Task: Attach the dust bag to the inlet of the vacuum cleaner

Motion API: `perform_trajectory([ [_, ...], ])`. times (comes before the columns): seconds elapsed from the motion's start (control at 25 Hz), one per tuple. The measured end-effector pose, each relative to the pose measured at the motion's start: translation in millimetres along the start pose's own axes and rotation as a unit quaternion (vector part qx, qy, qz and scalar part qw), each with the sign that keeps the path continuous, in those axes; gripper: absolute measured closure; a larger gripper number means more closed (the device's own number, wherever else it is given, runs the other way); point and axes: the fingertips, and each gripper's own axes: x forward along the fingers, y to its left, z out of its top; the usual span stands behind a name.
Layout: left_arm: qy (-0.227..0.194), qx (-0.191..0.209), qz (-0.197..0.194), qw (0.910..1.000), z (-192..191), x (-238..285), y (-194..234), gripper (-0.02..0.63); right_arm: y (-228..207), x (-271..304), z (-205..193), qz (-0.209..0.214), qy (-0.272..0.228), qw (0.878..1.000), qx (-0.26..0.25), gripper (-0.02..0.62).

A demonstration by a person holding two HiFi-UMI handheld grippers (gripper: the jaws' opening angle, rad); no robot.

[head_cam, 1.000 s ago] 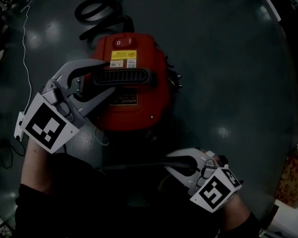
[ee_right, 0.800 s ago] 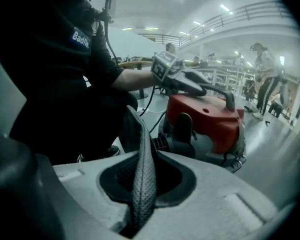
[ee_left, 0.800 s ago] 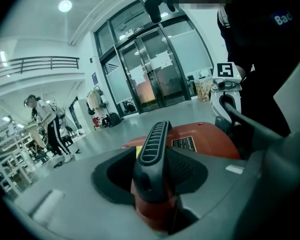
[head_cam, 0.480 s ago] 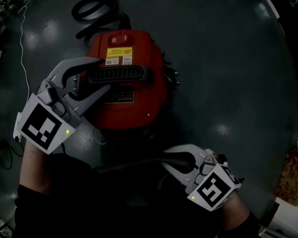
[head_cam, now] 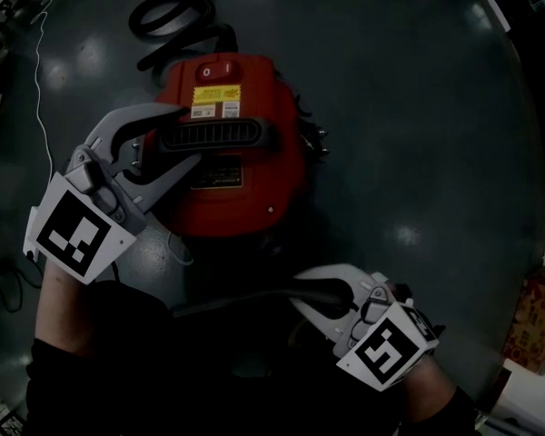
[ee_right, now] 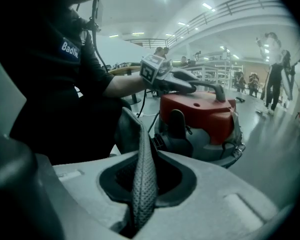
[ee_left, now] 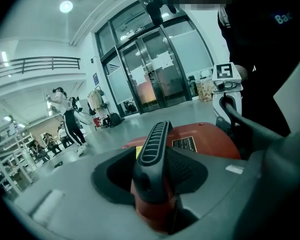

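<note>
Dust bag (ee_right: 142, 184) pinched in right gripper (head_cam: 298, 291), near vacuum cleaner (head_cam: 245, 184).

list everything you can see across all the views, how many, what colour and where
floor: 1, dark grey and glossy, under everything
vacuum cleaner: 1, red top on a grey base, centre of the head view
carry handle: 1, black, across the vacuum cleaner's top
hose: 1, black, looped beyond the vacuum cleaner
dust bag: 1, grey fabric, near the person, below the vacuum cleaner in the head view
thin cable: 1, white, far left
glass doors: several panes, dark frames, background of the left gripper view
left hand-held gripper: 1, grey, closed on the carry handle
right hand-held gripper: 1, grey, pinching an edge of the dust bag
</note>
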Motion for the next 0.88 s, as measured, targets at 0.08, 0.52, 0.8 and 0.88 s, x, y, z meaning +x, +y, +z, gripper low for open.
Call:
perform_trajectory([
  [0.08, 0.0, -0.001, 0.0, 1.0, 0.0, -0.4, 0.3, 0.436, -0.1, -0.1, 0.7, 0.001, 0.001, 1.0, 0.001, 0.554],
  [0.52, -0.002, -0.008, 0.005, 1.0, -0.6, -1.2, 0.2, 0.437, -2.3, -3.0, -8.9, 0.024, -0.01, 0.999, 0.04, 0.552],
  [0.8, -0.004, -0.01, 0.005, 0.9999, -0.9, -1.1, 0.0, 0.439, -1.6, -1.0, -0.8, 0.015, -0.023, 1.0, -0.001, 0.551],
  [0.88, -0.003, -0.01, 0.006, 0.9999, -1.1, -1.4, 0.2, 0.439, -2.6, -2.0, -2.9, 0.013, -0.026, 1.0, 0.001, 0.55],
])
